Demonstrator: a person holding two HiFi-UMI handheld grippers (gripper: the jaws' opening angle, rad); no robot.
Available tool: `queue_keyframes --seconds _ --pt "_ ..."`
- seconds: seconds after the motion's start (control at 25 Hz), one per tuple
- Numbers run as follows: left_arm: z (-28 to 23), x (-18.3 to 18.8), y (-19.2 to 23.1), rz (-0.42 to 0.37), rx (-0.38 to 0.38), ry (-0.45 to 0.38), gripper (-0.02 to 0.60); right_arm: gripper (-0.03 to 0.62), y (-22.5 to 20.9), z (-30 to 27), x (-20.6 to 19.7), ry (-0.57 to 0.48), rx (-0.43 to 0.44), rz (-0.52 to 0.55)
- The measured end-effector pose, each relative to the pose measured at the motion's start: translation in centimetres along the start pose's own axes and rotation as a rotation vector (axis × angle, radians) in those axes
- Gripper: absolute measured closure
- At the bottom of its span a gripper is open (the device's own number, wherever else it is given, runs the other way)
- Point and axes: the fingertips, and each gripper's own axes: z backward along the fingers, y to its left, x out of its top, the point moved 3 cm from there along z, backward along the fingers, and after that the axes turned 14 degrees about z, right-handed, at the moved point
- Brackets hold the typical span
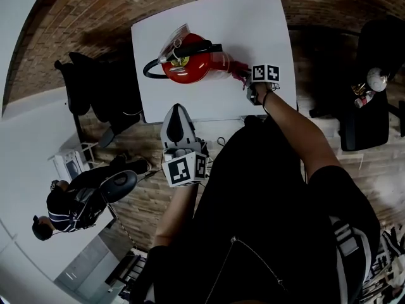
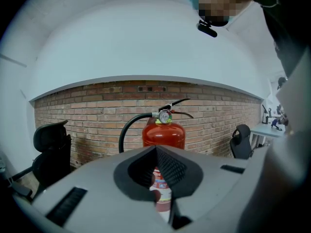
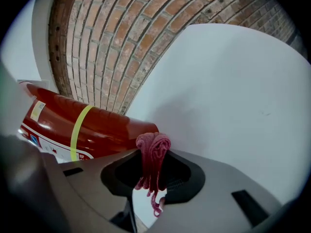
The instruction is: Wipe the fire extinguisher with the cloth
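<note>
Fingers of right gripper (image 3: 153, 168) clamped on red cloth (image 3: 154, 147) against fire extinguisher (image 3: 92, 130); left gripper (image 2: 156, 150) fingers together, empty.

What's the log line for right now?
right tool: shut on cloth | cloth: at fire extinguisher base | left tool: shut, empty

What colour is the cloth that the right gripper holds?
Dark pink, almost crimson; the cloth shows best in the right gripper view.
</note>
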Motion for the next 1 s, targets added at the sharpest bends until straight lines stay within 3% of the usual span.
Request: queue_keyframes --seconds 0.28,1.0 --pt "0.1 0.1 0.5 0.001 -0.007 0.002 0.572 0.48 1.1 0.5 0.0 -0.03 0.04 -0.064" --pt "-0.9 0.7 -0.6 0.027 -0.06 -0.029 0.572 0.48 7.3 5.3 2.8 -0.089 0.11 -0.064"
